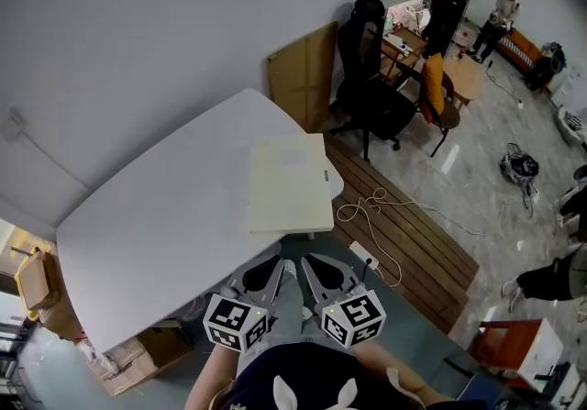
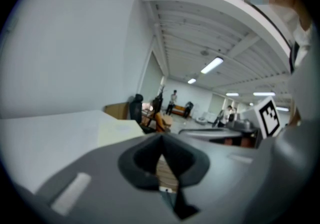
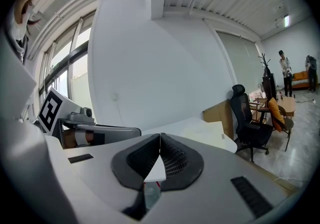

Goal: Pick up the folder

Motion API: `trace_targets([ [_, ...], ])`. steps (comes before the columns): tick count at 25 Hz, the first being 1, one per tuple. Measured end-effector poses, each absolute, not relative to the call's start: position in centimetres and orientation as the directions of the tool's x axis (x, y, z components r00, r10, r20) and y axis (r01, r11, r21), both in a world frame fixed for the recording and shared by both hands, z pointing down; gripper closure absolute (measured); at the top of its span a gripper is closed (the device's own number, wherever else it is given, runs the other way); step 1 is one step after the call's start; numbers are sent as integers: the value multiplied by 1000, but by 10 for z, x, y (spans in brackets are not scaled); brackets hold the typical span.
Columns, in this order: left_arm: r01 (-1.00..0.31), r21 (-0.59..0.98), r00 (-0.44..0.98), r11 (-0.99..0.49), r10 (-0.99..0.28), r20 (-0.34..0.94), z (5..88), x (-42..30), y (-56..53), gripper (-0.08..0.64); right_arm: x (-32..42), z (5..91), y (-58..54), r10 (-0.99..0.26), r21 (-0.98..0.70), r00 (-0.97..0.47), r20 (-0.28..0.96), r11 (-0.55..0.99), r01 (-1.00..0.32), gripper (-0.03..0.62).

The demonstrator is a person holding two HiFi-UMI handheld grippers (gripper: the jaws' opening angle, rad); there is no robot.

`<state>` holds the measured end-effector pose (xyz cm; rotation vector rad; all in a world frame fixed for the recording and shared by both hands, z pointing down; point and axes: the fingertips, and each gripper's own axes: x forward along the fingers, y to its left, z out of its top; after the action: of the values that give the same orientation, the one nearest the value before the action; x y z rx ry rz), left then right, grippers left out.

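While the folder (image 1: 290,184) lies flat at the table's (image 1: 156,216) near edge, the left gripper (image 1: 278,273) and right gripper (image 1: 316,272) hover just short of it, jaws pressed together, empty.

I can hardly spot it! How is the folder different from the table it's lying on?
The folder is creamy yellow; the table is white. The folder is small and covers only one end of the much bigger table. The folder has fairly square corners; the table's corners are rounded. Both are pale, plain and flat.
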<state>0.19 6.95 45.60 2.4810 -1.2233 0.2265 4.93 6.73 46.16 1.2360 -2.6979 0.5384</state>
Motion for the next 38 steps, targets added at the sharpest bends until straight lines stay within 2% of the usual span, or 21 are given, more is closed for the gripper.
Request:
trace_targets([
  [9, -795, 257, 606, -550, -740, 290, 454, 3, 16, 557, 64, 456, 15, -728, -244, -630, 270, 581, -776, 583],
  [38, -807, 298, 590, -510, -716, 373, 484, -10, -79, 555, 68, 481, -78, -696, -243, -627, 350, 580, -778, 581],
])
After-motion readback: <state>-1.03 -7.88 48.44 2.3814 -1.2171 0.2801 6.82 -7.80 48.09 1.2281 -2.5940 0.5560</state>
